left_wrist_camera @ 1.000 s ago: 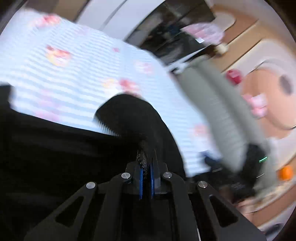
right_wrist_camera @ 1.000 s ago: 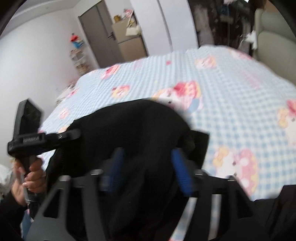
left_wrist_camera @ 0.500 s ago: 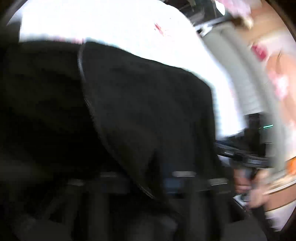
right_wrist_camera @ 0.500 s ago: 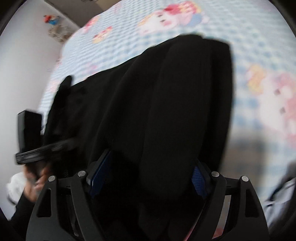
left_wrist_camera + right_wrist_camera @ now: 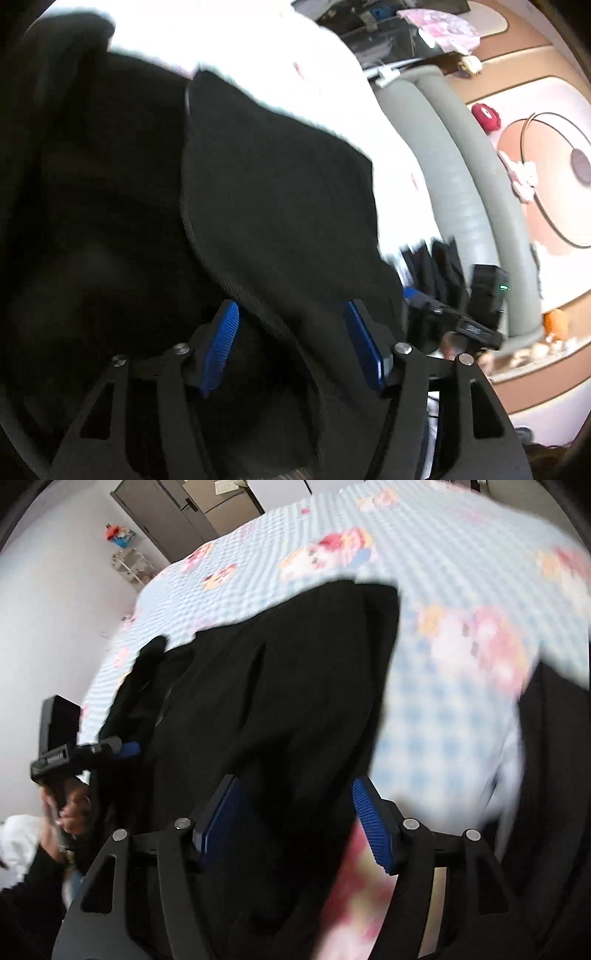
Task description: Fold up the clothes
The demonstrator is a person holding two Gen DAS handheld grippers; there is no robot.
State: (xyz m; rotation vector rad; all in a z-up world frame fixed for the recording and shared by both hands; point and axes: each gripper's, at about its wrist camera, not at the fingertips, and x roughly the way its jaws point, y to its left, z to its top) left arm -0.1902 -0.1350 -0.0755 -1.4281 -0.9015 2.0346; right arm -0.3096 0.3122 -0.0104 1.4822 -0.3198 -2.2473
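While both tools stand with their blue pads spread wide and grip nothing, the black garment (image 5: pixel 266 192) lies under them on the bed (image 5: pixel 461 602). The left tool (image 5: pixel 291 347) hovers over a ribbed hem edge that runs between its fingers; the right tool (image 5: pixel 295 819) is above the cloth where it hangs near the side of the bed. I judge that one fold is laid down and the next grasp is not yet taken. The next move calls for closing each tool on a free edge, then lifting evenly. The checked sheet beyond the garment gives open room. A second dark cloth (image 5: pixel 554 757) lies to the right, apart from it.
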